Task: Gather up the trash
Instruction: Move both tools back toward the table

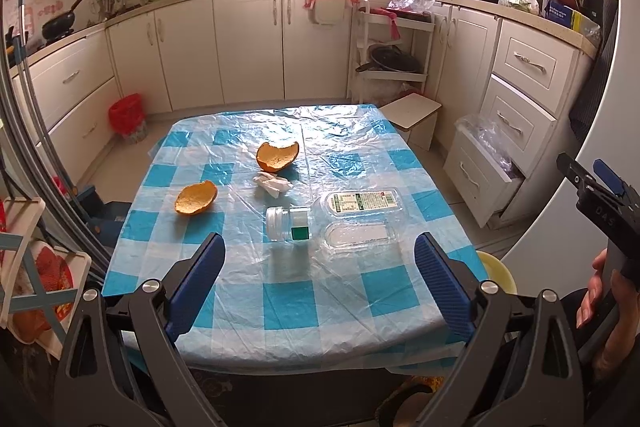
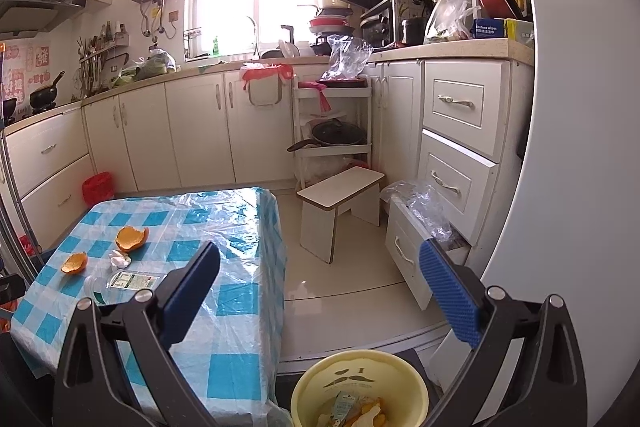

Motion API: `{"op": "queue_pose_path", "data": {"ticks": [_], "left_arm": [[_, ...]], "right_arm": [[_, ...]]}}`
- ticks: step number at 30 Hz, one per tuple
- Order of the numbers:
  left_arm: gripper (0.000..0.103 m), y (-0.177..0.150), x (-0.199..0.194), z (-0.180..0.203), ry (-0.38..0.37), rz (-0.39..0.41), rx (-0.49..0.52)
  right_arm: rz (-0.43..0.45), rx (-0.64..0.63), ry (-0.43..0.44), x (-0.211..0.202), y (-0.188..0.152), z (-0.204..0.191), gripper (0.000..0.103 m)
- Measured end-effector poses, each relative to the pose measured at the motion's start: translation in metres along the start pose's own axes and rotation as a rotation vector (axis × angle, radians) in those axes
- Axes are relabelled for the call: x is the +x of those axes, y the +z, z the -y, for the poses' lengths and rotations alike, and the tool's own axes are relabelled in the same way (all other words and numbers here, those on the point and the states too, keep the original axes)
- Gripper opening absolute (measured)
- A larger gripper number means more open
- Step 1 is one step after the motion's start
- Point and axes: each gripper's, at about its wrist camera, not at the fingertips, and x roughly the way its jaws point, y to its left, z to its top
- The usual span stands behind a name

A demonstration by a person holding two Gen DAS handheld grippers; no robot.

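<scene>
Four pieces of trash lie on the checked table, and by size the clear plastic bottle comes first. It rests on its side at the near middle, white cap pointing left, label up. Beyond it to the left sit two orange peels, one further off and one nearer the left edge, both cupped upward. Smallest is the crumpled tissue, between the far peel and the bottle.

Both tools are empty. The left gripper hangs over the near edge with jaws spread wide, lined up on the bottle. The right gripper, likewise spread, hangs off the table's right side above the yellow bin, which already holds scraps.

Taking the bottle next looks sensible: close across its narrower neck near the cap, squarely, since smooth plastic may roll or squirt out sideways. Then carry it right to the bin.
</scene>
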Motion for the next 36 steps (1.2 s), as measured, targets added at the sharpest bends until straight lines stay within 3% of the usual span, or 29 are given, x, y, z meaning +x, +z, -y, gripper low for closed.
{"op": "queue_pose_path", "data": {"ticks": [31, 36], "left_arm": [[0.092, -0.005, 0.015, -0.018, 0.008, -0.036, -0.03], [0.092, -0.006, 0.028, -0.036, 0.016, -0.063, -0.06]], "right_arm": [[-0.023, -0.063, 0.023, 0.008, -0.001, -0.017, 0.096], [-0.027, -0.083, 0.035, 0.011, 0.0, -0.024, 0.096]]}}
